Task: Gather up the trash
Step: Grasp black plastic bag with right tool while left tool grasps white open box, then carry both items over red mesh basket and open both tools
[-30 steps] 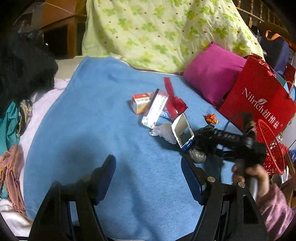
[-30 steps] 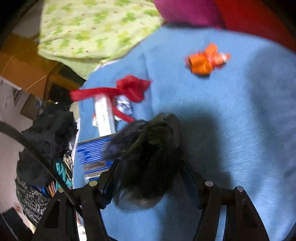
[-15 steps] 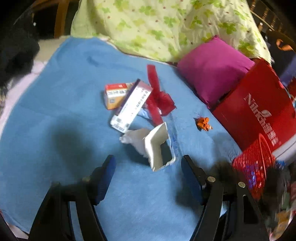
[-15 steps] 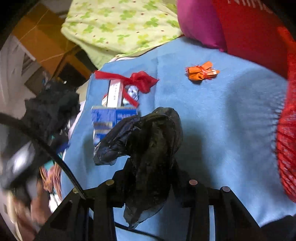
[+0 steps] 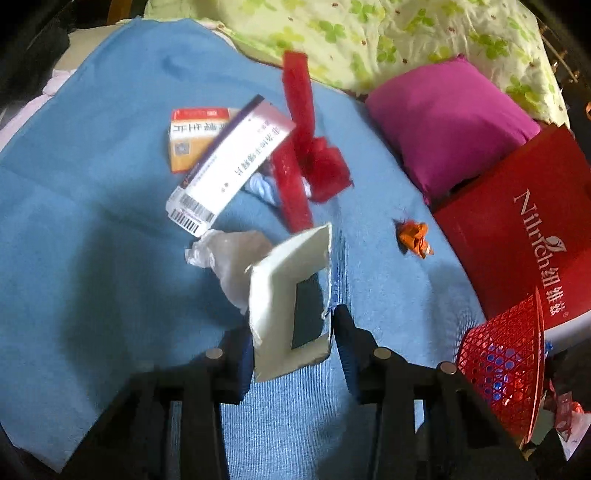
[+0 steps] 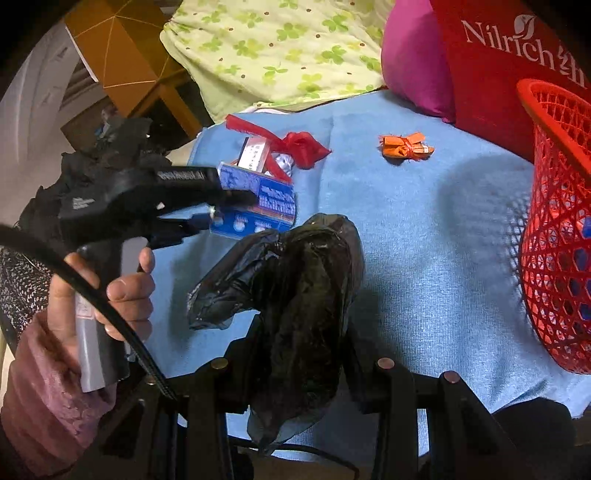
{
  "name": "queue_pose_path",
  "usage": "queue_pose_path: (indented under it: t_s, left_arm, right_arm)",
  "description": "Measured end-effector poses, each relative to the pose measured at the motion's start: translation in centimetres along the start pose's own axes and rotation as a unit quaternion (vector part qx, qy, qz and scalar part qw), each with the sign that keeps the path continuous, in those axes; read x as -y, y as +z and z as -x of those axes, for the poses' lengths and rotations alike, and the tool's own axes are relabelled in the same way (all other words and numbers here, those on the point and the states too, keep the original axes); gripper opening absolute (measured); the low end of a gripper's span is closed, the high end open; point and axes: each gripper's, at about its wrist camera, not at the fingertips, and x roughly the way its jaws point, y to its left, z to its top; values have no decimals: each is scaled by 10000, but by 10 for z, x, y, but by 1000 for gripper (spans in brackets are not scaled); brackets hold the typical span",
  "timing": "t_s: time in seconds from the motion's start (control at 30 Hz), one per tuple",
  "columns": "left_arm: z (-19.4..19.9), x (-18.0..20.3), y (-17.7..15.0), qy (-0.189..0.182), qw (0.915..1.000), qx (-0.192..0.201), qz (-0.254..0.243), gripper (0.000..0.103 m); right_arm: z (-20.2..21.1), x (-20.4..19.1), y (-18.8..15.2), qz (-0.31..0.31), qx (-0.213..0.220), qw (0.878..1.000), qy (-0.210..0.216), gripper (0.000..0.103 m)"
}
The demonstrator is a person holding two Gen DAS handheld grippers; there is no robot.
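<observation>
Bed: blue blanket (image 5: 92, 221) covers it, green quilt (image 5: 369, 33) at the far edge, magenta pillow (image 5: 447, 122) and red bag (image 5: 524, 221) far right.

Red basket (image 6: 554, 236) sits at the right edge of the blanket, tilted, mouth facing left toward the trash. Some bits already inside.

Right gripper (image 6: 301, 354): jaws clamped on a crumpled black bag (image 6: 303, 295), which sticks up and forward between them, clear of the blanket. Basket lies to its right, near, nothing in between. My read: a short swing right, then drop. Right hand is the nearer one to the basket.

Left gripper (image 5: 291, 332): jaws closing on an open white carton (image 5: 284, 295), long axis running away from the jaws, open side facing the camera. Pads look to be pressing its sides. From here the basket is further off, near right.

Still loose on the blanket, far of the left jaws: clear plastic wad (image 5: 229, 258) touching the carton's left side, long white box (image 5: 232, 166) lying across an orange box (image 5: 192, 136), red ribbon (image 5: 306, 155) beside them, orange wrapper (image 5: 413, 236) alone toward the red bag.
</observation>
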Motion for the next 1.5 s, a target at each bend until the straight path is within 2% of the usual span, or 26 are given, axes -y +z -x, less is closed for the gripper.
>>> queue_pose_path:
  t_s: [0.17, 0.27, 0.43, 0.5, 0.6, 0.8, 1.03, 1.5]
  left_arm:
    - [24, 3, -13, -71, 9995, 243, -175, 40]
    - [53, 0, -24, 68, 9982, 489, -329, 40]
    - [109, -16, -39, 803, 9907, 926, -587, 40]
    - [134, -22, -43, 1253, 9831, 1159, -665, 40]
    - [160, -24, -50, 1552, 9750, 1418, -714, 40]
    - [192, -10, -61, 1429, 9716, 1645, -922, 40]
    - [213, 27, -73, 1182, 9670, 1861, -1275, 40]
    - [222, 103, -95, 1501, 9397, 2215, -2129, 41]
  right_arm:
    - [14, -2, 3, 34, 198, 9998, -96, 41]
    - [29, -5, 6, 87, 402, 9991, -144, 41]
    - [63, -14, 16, 161, 888, 9958, -119, 41]
    - [77, -18, 19, 185, 1102, 9936, -132, 41]
    - [95, -23, 22, 201, 1313, 9910, -132, 41]
    - [127, -32, 25, 258, 1686, 9851, -244, 41]
    - [161, -29, 24, 278, 2080, 9766, -463, 41]
    - [186, -2, 23, -83, 2357, 9713, -326, 42]
